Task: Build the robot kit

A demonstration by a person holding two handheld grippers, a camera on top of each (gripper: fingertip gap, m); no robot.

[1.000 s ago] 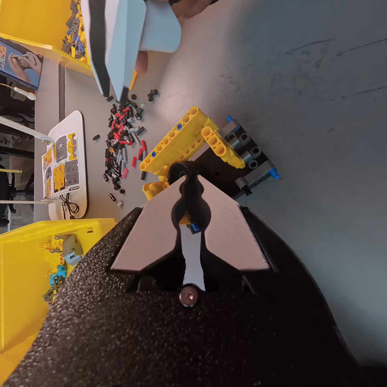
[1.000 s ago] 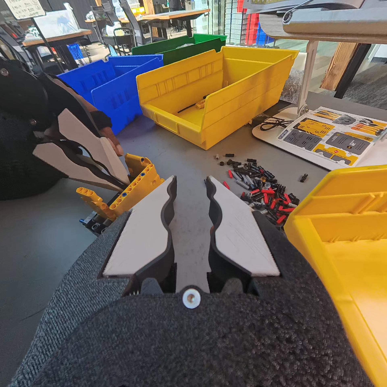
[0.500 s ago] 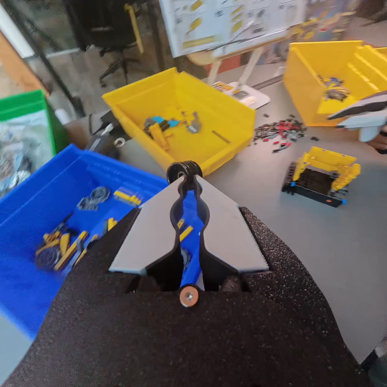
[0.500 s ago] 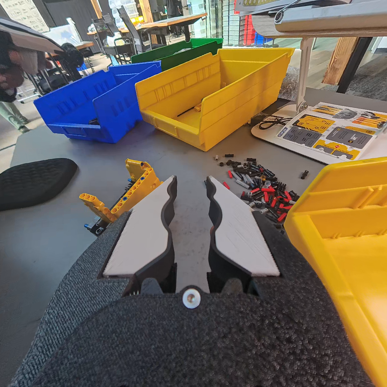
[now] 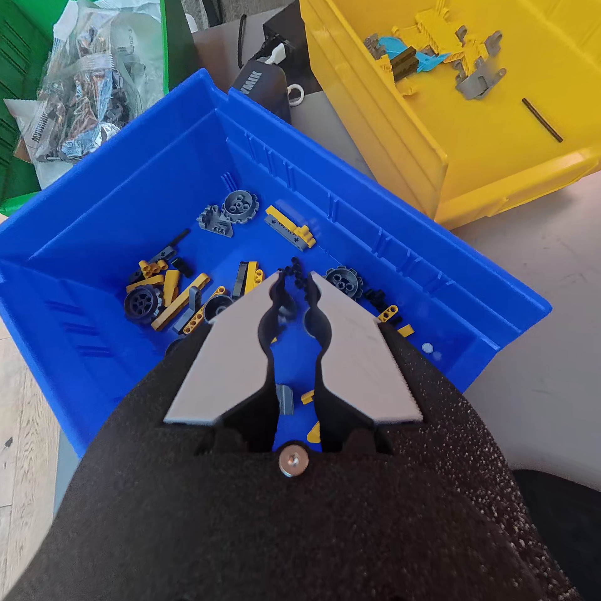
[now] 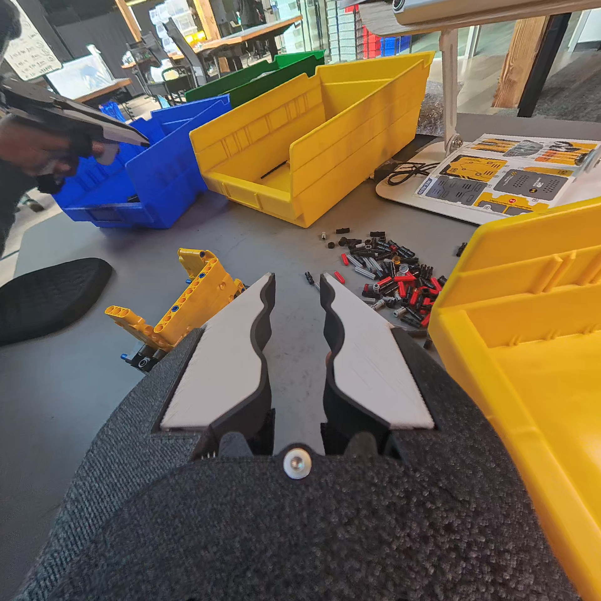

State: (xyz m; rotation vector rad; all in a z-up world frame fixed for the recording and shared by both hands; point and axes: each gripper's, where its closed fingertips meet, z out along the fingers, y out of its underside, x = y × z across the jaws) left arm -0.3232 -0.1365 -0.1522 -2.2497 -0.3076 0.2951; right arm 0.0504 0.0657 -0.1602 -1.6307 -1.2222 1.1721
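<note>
While your left gripper (image 5: 294,279) hangs part-open and empty over the blue bin (image 5: 422,260), a black toothed piece (image 5: 294,271) lies at its tips, centre frame; your right gripper (image 6: 297,279), spread and empty, is well apart over the table (image 6: 97,374).

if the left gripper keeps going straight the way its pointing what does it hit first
Probably the small black toothed part showing just past the open left gripper, then the floor of the blue bin. Depth is unclear, so whether that part is loose or lying on the bin floor is uncertain.
</note>
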